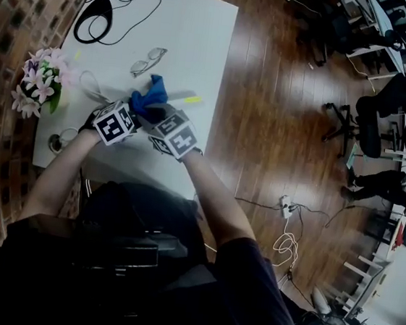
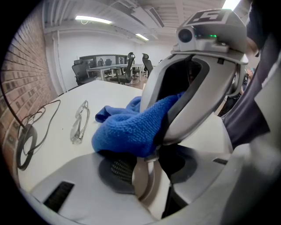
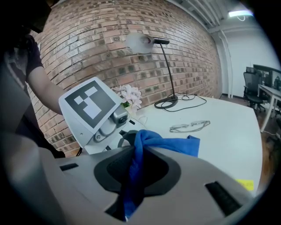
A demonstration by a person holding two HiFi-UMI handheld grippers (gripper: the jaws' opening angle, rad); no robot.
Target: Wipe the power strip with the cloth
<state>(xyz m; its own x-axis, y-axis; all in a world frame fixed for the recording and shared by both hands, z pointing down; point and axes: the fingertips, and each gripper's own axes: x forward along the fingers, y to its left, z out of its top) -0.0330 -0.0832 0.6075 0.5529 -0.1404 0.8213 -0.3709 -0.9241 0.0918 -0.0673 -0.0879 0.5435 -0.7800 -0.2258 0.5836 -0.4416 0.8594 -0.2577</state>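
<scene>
Left gripper: jaws partway apart, closed on a pale narrow bar that stands between them. This reads as the power strip seen edge-on. Only that short edge shows; the gripper body and the cloth hide the rest. The dark ribbed pad of 1 jaw shows just beside the bar.

Right gripper: jaws nearly together, pinching the blue cloth. 1 fold runs down through the gap between the jaws. The rest bunches out past the tips in a loose wad.

The 2 grippers meet tip to tip above the white table, on the side nearest the person. The cloth wad sits directly over the left gripper's jaws and touches the far end of the bar.

Around the tools:
- Clear-framed glasses lie flat on the table beyond the left gripper's tips, near the cloth but apart from it.
- The black desk lamp is farther out past the glasses. Its round base is on the table and its cable is looped beside it.
- Pink and white flowers are on the outer side of the left gripper, at the table edge by the brick wall.
- A small yellow slip lies on the table just off the right gripper's outer side, well clear of the cloth.
</scene>
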